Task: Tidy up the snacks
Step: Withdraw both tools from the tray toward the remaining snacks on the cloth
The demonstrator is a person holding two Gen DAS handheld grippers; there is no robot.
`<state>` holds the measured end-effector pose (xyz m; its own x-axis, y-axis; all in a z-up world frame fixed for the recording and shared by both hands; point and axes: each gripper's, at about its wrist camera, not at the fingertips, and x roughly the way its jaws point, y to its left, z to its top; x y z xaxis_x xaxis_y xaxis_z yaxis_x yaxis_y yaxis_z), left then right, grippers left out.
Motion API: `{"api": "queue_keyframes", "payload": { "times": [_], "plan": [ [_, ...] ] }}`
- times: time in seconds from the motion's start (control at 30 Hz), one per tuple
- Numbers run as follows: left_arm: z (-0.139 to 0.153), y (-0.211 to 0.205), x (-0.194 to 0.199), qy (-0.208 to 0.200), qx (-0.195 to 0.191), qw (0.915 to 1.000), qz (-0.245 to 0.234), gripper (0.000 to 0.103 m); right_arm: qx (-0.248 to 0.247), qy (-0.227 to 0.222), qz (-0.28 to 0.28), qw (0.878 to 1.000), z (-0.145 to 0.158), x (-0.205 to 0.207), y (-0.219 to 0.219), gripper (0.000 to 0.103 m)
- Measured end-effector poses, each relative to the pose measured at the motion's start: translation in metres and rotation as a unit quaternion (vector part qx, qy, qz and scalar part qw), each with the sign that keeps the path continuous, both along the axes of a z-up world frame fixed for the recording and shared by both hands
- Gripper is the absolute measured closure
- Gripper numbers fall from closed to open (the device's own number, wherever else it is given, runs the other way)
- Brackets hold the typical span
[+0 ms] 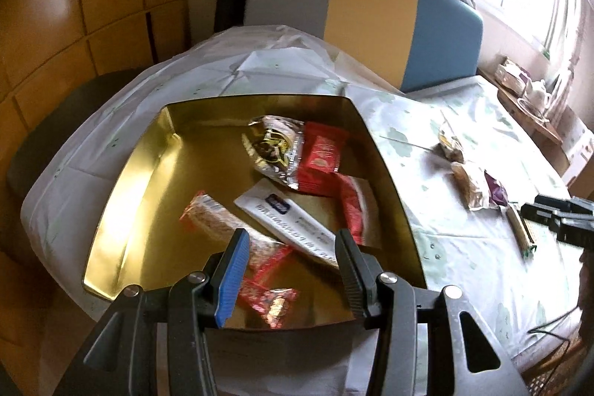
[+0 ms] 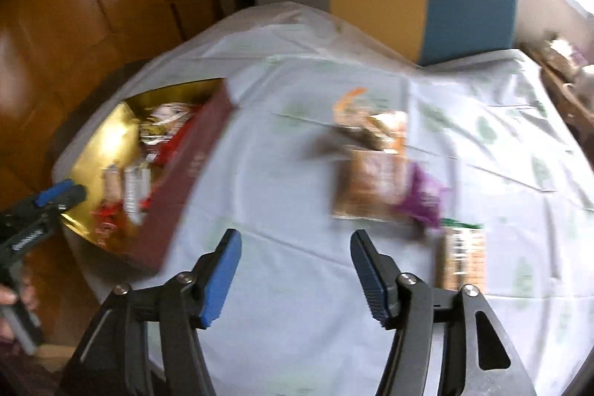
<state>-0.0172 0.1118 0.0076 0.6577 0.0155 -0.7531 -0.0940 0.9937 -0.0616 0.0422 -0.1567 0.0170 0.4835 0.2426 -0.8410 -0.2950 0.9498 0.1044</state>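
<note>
A gold-lined box (image 1: 126, 195) with dark red outer walls (image 2: 178, 195) sits on the table's left side. It holds several snacks: a white packet (image 1: 286, 214), red packets (image 1: 323, 151), a clear cookie bag (image 1: 274, 143) and a bar (image 1: 219, 218). My left gripper (image 1: 291, 240) is open and empty above the box's near end. My right gripper (image 2: 295, 244) is open and empty above bare tablecloth. Loose snacks lie on the table: brown packets (image 2: 371, 180), a purple wrapper (image 2: 423, 195) and a green-edged bar (image 2: 464, 258). The right wrist view is blurred.
The table has a white cloth with green prints (image 1: 456, 247). A grey, yellow and blue chair back (image 1: 371, 17) stands behind it. A wooden cabinet (image 1: 74, 6) is at the left. A tray with a teapot (image 1: 538, 95) sits far right by the window.
</note>
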Motion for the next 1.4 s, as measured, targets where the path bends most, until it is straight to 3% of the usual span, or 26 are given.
{"api": "queue_keyframes", "payload": {
  "times": [0.23,0.33,0.4,0.5,1.03,1.4],
  "plan": [
    [0.001,-0.027,0.007,0.007,0.009,0.9994,-0.033,0.054,-0.057,-0.001,-0.083,0.995,-0.008,0.029,-0.085,0.033],
    [0.002,-0.04,0.011,0.007,0.016,0.9987,-0.048,0.054,-0.045,0.012,-0.15,0.988,-0.02,0.037,-0.126,0.033],
    [0.002,-0.047,0.014,0.009,0.019,0.9982,-0.056,0.054,-0.044,0.043,-0.212,0.975,-0.027,0.043,-0.15,0.033],
    [0.002,-0.059,0.018,0.012,0.022,0.9973,-0.069,0.054,-0.013,0.056,-0.242,0.968,-0.027,0.044,-0.168,0.033],
    [0.0,-0.11,0.031,0.021,0.044,0.9913,-0.122,0.054,-0.013,0.068,-0.263,0.962,-0.025,0.041,-0.173,0.025],
    [-0.01,-0.14,0.045,0.038,0.046,0.9866,-0.152,0.054,-0.01,0.066,-0.252,0.966,-0.022,0.041,-0.168,0.022]
  ]
}}
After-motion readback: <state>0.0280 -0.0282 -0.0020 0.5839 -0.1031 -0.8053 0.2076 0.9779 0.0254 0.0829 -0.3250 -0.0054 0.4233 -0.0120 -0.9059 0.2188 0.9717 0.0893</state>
